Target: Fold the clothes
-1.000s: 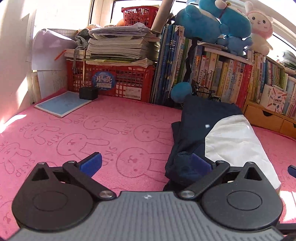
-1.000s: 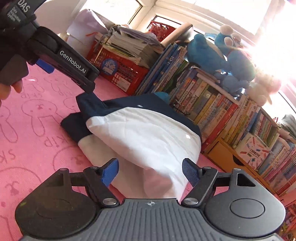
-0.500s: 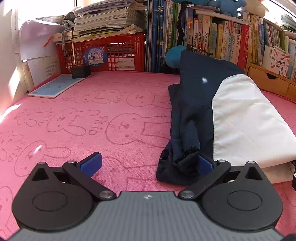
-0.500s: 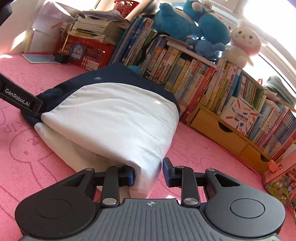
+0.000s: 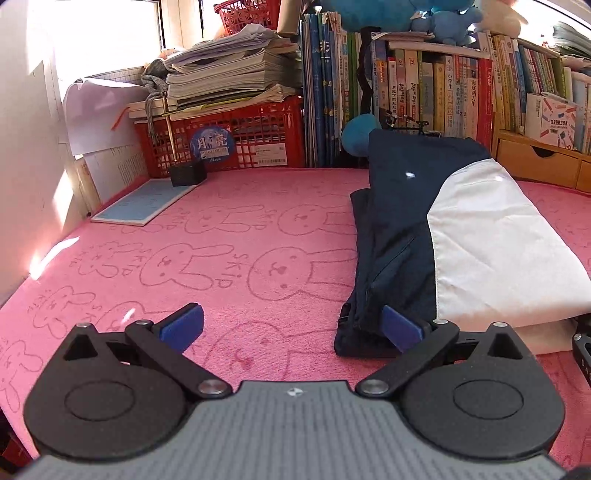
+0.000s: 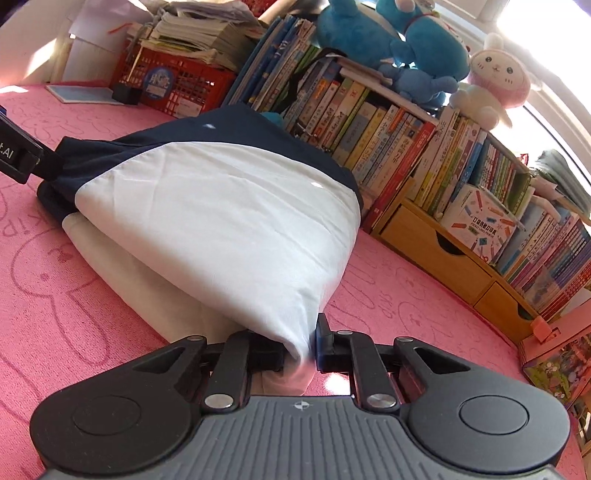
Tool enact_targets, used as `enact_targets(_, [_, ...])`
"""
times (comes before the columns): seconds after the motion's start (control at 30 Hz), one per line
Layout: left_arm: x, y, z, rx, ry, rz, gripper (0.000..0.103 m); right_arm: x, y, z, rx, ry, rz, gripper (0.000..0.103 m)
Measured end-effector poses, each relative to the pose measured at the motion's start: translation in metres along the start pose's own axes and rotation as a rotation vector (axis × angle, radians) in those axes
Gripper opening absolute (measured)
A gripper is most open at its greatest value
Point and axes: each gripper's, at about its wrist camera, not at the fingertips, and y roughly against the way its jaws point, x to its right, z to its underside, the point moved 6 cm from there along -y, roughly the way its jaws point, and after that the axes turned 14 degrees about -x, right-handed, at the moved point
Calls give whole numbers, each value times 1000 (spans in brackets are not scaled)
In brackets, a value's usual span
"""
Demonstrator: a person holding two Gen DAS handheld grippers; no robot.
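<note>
Indoors: pink bunny-print mat, bookshelf behind. Left gripper fingers spread apart; right gripper fingers clamped on garment.

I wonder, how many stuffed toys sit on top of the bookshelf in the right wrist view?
3: a blue toy at left, a second blue toy beside it, and a pink and white bunny at right. More may be hidden.
</note>
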Motion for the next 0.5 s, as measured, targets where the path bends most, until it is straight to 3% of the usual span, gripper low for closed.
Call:
enact_targets(0.13, [6,14,-10,42,4,49,103,-2,2,1,-2,7,-9,16])
enact_targets(0.5, [26,14,-20,56,-30,100,103,6,34,15,45,-28,-46,12])
